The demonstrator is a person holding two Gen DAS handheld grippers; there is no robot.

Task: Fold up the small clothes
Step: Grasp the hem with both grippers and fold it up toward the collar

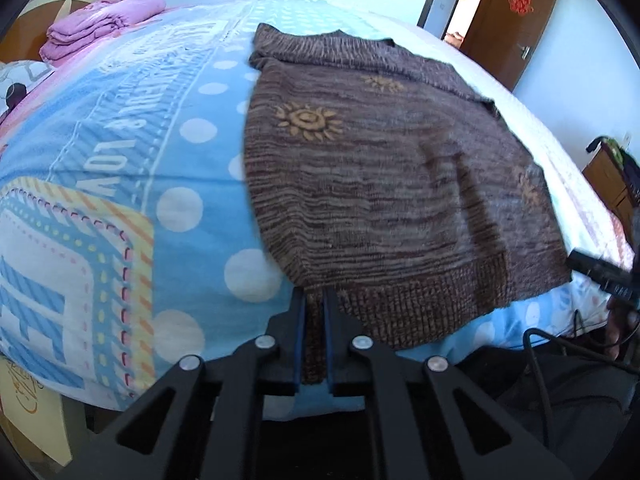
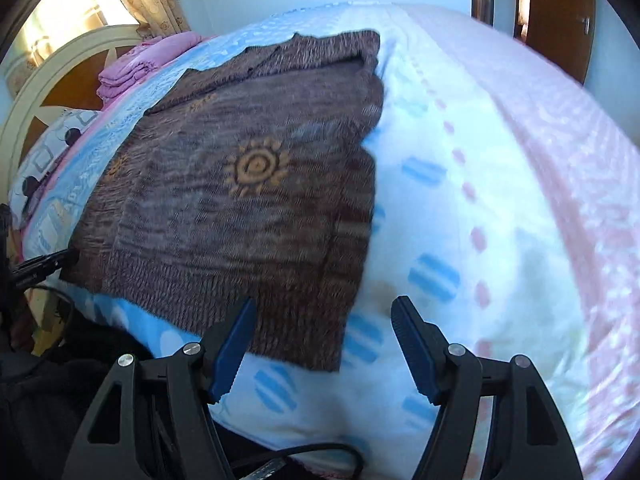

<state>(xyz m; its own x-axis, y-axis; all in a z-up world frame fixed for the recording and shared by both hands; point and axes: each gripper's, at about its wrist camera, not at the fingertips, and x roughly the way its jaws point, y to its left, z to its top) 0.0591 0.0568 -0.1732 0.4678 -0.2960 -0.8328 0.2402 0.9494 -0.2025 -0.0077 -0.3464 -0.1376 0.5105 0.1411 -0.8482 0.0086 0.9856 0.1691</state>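
Left gripper (image 1: 316, 300) nearest in the left wrist view, jaws drawn narrow and pinching a strip of the ribbed hem at the near left corner of the sweater (image 1: 376, 168). Brown knit trapped between the blue pads (image 1: 327, 344), hanging down a little past the edge of the bed.

Right gripper (image 2: 324, 312) in the right wrist view with jaws spread wide, holding nothing, hovering just over the near right corner of the sweater (image 2: 248, 184); left pad (image 2: 234, 348) over the hem, right pad (image 2: 414, 352) over bare bedsheet (image 2: 460, 184).

Beyond the grippers, brown striped sweater spread flat on the bed, hem toward the near edge, neck toward the far side. Tan sun motifs (image 1: 310, 122) across the front. One sleeve folded in across the upper part, near the collar.

Under the sweater, a blue bedsheet (image 1: 120, 168) with white dots and lettering on the left side, paler with blue and pink dashes on the right.

Farther off to the left, a stack of folded pink bedding (image 1: 100, 26) near the headboard (image 2: 60, 76). At the far right, a brown wooden door (image 1: 516, 28) standing open against a pale wall.
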